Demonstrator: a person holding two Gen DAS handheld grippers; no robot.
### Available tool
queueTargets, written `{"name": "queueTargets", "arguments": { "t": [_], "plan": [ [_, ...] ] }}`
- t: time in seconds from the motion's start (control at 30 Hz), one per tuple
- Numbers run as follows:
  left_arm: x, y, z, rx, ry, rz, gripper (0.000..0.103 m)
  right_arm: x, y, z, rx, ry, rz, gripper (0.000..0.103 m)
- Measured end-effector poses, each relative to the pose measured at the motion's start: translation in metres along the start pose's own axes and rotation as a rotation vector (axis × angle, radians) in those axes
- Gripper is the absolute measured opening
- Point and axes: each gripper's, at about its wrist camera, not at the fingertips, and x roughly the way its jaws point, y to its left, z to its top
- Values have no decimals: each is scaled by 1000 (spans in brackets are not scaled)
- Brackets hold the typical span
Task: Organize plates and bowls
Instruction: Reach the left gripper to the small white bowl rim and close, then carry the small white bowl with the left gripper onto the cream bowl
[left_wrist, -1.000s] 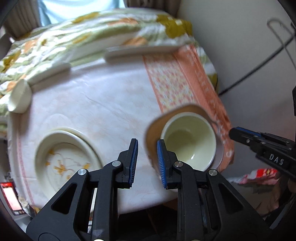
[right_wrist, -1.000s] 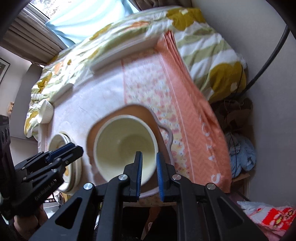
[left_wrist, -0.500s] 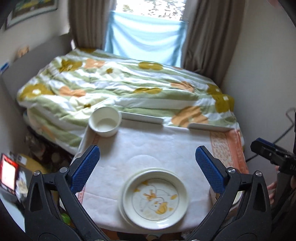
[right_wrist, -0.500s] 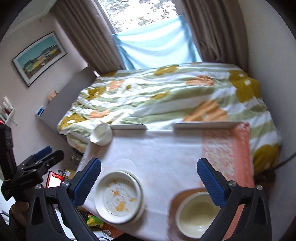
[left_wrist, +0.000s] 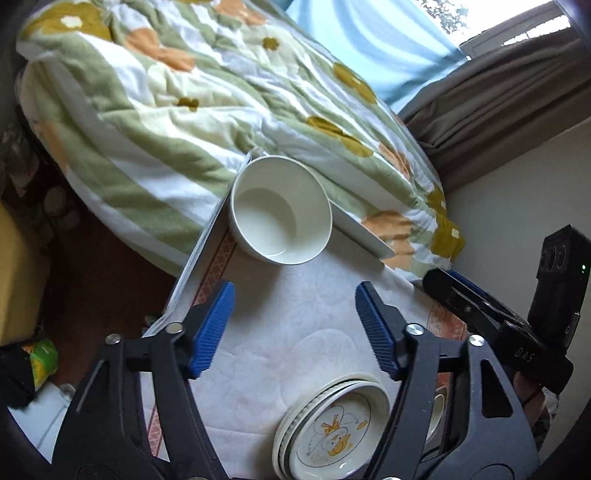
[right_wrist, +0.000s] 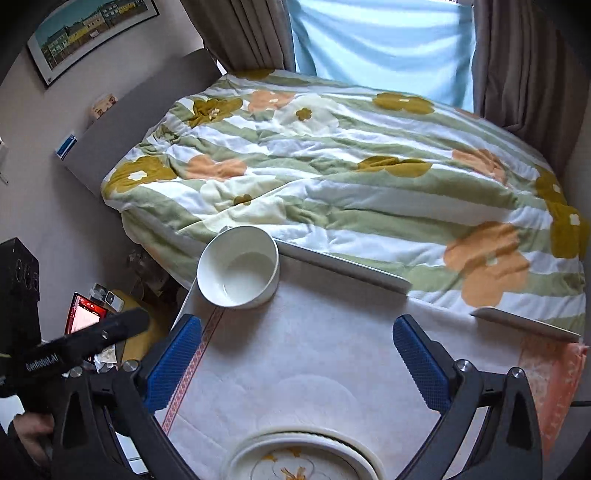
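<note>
While my left gripper (left_wrist: 291, 325) and right gripper (right_wrist: 295, 363) hang apart and empty, white bowl (left_wrist: 280, 210) hugs the table's (left_wrist: 295, 314) 12 o'clock edge beside bedding (right_wrist: 332, 166).

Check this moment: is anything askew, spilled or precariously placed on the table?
The white bowl sits at the table's far left corner, right by the edge and against the bedding. Nothing is spilled or broken; the duck plates are stacked slightly offset.

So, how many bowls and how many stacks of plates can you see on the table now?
White bowl: 1
Cream bowl, mostly hidden behind the left gripper: 1
Stack of duck plates: 1
Total: 3
</note>
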Motion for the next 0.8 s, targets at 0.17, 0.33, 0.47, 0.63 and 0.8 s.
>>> {"name": "queueTargets", "arguments": {
  "t": [0.17,0.33,0.47,0.63,0.8],
  "plan": [
    [47,27,23,-63,103,-16,50,64,8,14,29,119,50,94],
    [80,42,40,-96,165,2,43,106,7,21,66,188,73,64],
    [95,47,50,-115,172,7,37,128,5,26,87,227,79,48],
    [105,52,52,-142,154,28,32,141,4,33,95,239,88,34],
    [104,57,52,-149,121,57,21,152,5,38,97,237,98,20]
  ]
}}
